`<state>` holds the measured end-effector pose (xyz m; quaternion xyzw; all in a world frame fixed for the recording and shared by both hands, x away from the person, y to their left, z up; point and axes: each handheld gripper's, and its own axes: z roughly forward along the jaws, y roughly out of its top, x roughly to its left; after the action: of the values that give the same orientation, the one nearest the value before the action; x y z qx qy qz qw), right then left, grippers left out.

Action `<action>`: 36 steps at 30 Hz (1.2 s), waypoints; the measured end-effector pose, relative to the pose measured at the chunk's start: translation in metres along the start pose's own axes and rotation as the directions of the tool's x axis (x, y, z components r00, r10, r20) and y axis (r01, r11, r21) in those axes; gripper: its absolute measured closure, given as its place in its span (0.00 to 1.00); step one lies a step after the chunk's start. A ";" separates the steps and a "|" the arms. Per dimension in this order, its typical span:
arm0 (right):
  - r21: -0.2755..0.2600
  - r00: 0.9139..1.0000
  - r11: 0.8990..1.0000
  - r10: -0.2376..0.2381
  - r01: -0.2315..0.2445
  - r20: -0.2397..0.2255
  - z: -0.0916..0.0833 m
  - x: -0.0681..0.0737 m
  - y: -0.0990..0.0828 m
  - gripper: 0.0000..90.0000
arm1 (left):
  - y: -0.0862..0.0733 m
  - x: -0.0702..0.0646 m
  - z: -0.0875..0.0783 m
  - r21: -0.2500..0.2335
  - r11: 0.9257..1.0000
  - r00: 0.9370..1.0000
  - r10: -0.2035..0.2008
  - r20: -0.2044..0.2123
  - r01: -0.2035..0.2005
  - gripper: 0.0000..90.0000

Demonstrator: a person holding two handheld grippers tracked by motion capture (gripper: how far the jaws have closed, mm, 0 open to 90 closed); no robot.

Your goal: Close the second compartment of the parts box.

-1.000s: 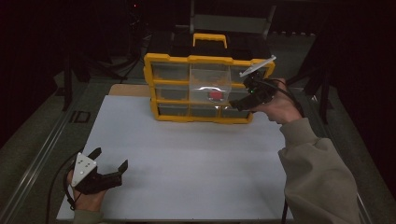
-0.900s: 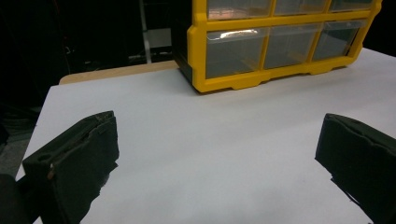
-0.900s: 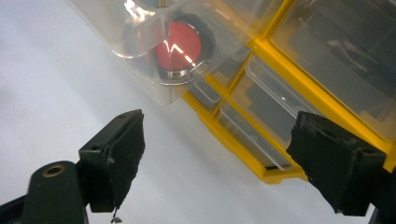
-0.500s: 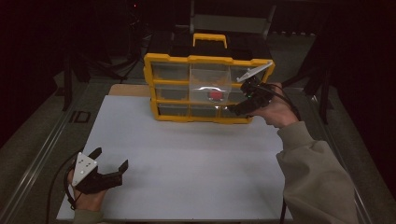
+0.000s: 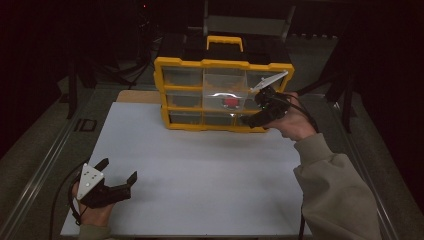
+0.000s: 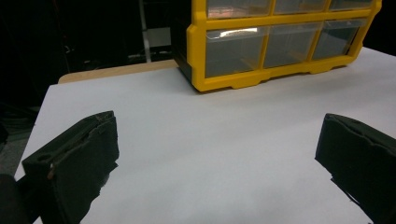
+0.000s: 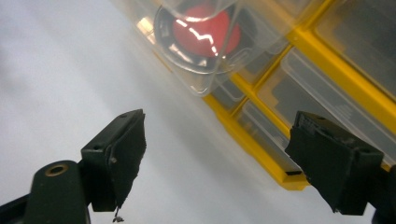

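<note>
A yellow drawer organizer [image 5: 222, 65] stands at the back of the white table. Its middle clear drawer [image 5: 225, 97] is pulled out, and a round red thing [image 5: 230, 102] lies inside it. My right gripper [image 5: 251, 111] hovers open at the drawer's right front corner, with nothing between its jaws. In the right gripper view the drawer [image 7: 196, 79] and the red thing [image 7: 205, 30] sit just above the gripper [image 7: 219, 130]. My left gripper [image 5: 118, 170] rests open near the table's front left. The left gripper view has bare table between its jaws [image 6: 218, 126].
The organizer's [image 6: 233, 79] other clear drawers are closed. The white table surface [image 5: 210, 170] spreads between the two grippers. A metal rail [image 5: 45, 165] runs along the table's left side, and dark stands are behind the organizer.
The right gripper has sunk slightly beside the pulled-out drawer. The left gripper has stayed in place.
</note>
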<state>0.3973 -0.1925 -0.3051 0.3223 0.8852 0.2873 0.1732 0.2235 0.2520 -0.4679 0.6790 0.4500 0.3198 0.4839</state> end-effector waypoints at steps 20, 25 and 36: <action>-0.043 1.000 0.999 -0.017 0.017 -0.010 0.006 0.018 -0.007 0.52 | 0.000 -0.001 0.000 0.003 1.000 1.000 0.005 0.001 -0.005 0.00; -0.087 0.998 0.995 -0.055 0.053 -0.024 0.007 0.026 -0.009 0.72 | 0.000 -0.001 0.001 0.003 1.000 1.000 0.009 0.001 -0.009 0.00; -0.143 0.998 0.988 -0.064 0.066 0.019 0.015 0.032 -0.011 1.00 | 0.001 -0.002 0.000 0.002 1.000 1.000 0.016 -0.002 -0.016 0.00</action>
<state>0.3757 -0.1723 -0.3276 0.2822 0.8710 0.3421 0.2113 0.2230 0.2499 -0.4669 0.6828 0.4455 0.3238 0.4800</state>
